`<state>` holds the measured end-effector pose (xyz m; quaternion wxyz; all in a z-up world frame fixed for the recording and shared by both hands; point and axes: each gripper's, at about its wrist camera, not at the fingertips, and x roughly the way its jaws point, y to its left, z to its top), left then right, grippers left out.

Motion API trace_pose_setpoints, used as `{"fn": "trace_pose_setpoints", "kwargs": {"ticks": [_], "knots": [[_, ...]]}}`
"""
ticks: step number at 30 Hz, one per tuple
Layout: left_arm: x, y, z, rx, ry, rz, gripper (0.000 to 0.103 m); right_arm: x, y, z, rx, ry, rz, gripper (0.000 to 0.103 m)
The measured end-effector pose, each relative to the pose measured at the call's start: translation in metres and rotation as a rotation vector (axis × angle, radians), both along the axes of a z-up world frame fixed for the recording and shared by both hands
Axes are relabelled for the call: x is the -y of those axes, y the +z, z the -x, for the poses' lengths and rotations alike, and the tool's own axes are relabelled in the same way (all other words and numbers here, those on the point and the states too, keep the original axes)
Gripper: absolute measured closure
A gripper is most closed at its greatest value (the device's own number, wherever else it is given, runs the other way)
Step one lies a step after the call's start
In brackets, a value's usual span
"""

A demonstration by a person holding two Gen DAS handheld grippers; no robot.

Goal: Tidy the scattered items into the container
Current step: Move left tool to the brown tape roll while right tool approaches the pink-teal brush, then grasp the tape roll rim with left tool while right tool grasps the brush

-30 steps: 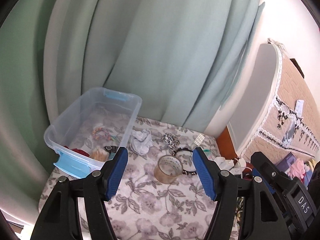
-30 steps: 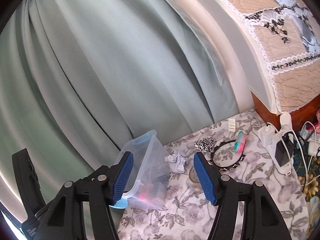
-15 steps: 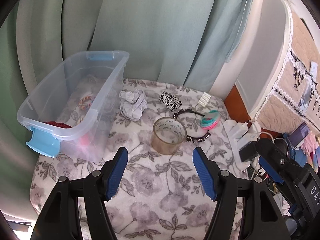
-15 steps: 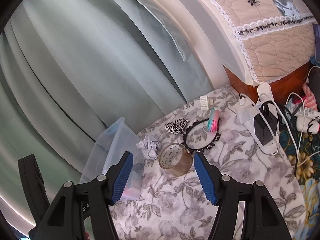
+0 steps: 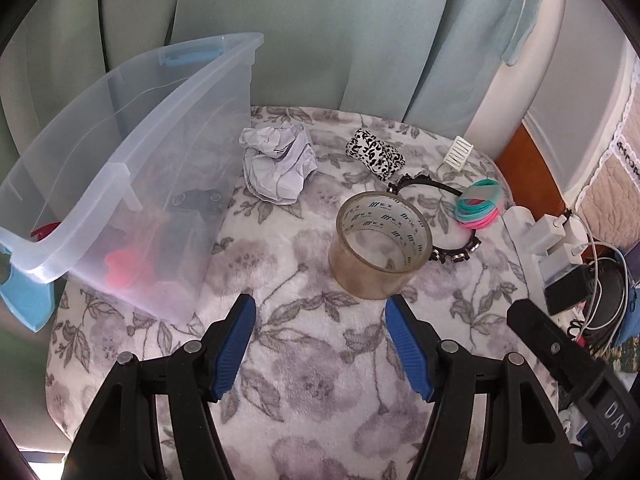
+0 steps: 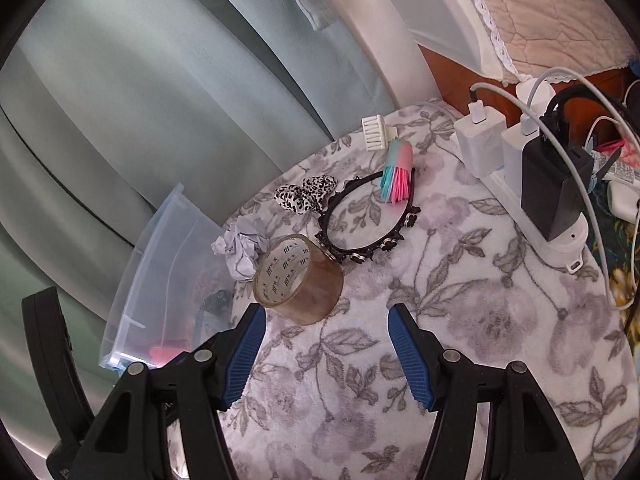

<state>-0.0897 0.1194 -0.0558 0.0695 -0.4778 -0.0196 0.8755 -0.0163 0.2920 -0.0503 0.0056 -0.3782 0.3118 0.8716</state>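
Observation:
A clear plastic bin (image 5: 120, 168) with blue latches stands at the left of the floral-covered table (image 5: 312, 380) and holds several small items. A roll of clear tape (image 5: 380, 246) stands mid-table, also in the right wrist view (image 6: 298, 280). Behind it lie crumpled white paper (image 5: 276, 164), a leopard-print scrunchie (image 5: 376, 154), a black headband (image 6: 368, 220), teal and pink hair ties (image 5: 480, 204) and a white comb (image 5: 458, 154). My left gripper (image 5: 320, 344) is open and empty, just short of the tape. My right gripper (image 6: 326, 350) is open and empty, near the tape.
A white power strip (image 6: 528, 184) with chargers and cables lies along the table's right side. Green curtains (image 5: 320, 20) hang behind the table. A quilted headboard (image 6: 540, 20) stands at the right. The right gripper's body (image 5: 580, 384) shows in the left wrist view.
Both grippers have moved down and in toward the table. The tape roll and the bin now appear much closer and larger. Both stay open.

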Motion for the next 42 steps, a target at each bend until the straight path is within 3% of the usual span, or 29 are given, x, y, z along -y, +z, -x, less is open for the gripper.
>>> {"fn": "trace_pose_setpoints", "kwargs": {"ticks": [10,15,27,32,39,42], "knots": [[-0.004,-0.027,0.059,0.02,0.054,-0.036,0.035,-0.006,-0.037,0.031,0.075,-0.028,-0.068,0.036],[-0.018,-0.041,0.072,0.006,0.032,0.03,0.035,-0.009,-0.048,0.051,0.098,-0.037,-0.095,0.036],[-0.02,-0.071,0.089,0.055,0.011,-0.001,0.041,-0.031,-0.041,0.103,0.071,-0.109,-0.251,0.036],[-0.021,-0.076,0.089,0.046,-0.004,-0.02,0.041,-0.038,-0.045,0.122,0.069,-0.127,-0.272,0.036],[-0.024,-0.077,0.09,0.03,-0.011,-0.036,0.067,-0.05,-0.053,0.136,0.067,-0.173,-0.297,0.037],[-0.025,-0.079,0.091,0.029,-0.02,-0.043,0.075,-0.053,-0.053,0.139,0.05,-0.195,-0.317,0.044]]}}
